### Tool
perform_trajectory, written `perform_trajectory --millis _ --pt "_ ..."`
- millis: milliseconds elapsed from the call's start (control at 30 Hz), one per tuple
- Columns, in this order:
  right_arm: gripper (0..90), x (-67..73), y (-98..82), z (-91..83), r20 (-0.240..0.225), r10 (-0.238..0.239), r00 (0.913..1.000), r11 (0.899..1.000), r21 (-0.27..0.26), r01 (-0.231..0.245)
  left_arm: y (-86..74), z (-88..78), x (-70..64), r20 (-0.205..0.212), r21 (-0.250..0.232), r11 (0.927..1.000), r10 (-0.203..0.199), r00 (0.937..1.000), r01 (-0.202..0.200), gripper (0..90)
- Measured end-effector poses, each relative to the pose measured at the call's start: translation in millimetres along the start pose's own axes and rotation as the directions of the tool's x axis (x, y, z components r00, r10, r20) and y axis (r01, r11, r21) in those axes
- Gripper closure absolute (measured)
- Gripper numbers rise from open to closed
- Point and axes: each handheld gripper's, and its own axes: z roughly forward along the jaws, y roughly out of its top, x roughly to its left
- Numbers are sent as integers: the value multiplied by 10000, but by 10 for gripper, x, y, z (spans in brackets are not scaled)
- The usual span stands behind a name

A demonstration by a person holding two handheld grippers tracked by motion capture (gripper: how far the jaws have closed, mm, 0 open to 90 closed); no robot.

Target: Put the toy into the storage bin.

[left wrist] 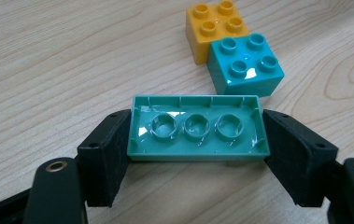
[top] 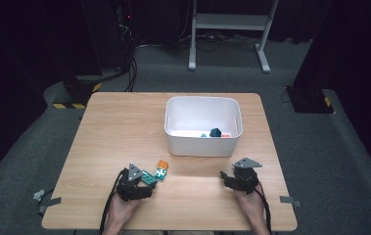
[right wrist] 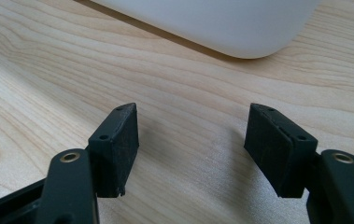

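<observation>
Wooden counter (left wrist: 48, 56) carries the green brick (left wrist: 197, 128) upside down, long axis spanning my left tool (left wrist: 197, 154), pads gripping its short ends; right tool (right wrist: 191, 144) gapes empty.

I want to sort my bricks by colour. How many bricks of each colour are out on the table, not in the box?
Green bricks, upside down between the left gripper's pads: 1
Teal bricks: 1
Orange-yellow bricks: 1
Total: 3
</observation>
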Motion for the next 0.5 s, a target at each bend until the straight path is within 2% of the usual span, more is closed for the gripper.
perform_trajectory --millis 167,500 --pt "344 -1 0 1 -9 -35 10000 10000 -1 35 -1 -46 9 -56 57 10000 34 10000 -34 272" --pt "336 1 0 1 -11 -49 10000 10000 5 49 66 -114 55 38 376 9991 -207 9998 205 273"
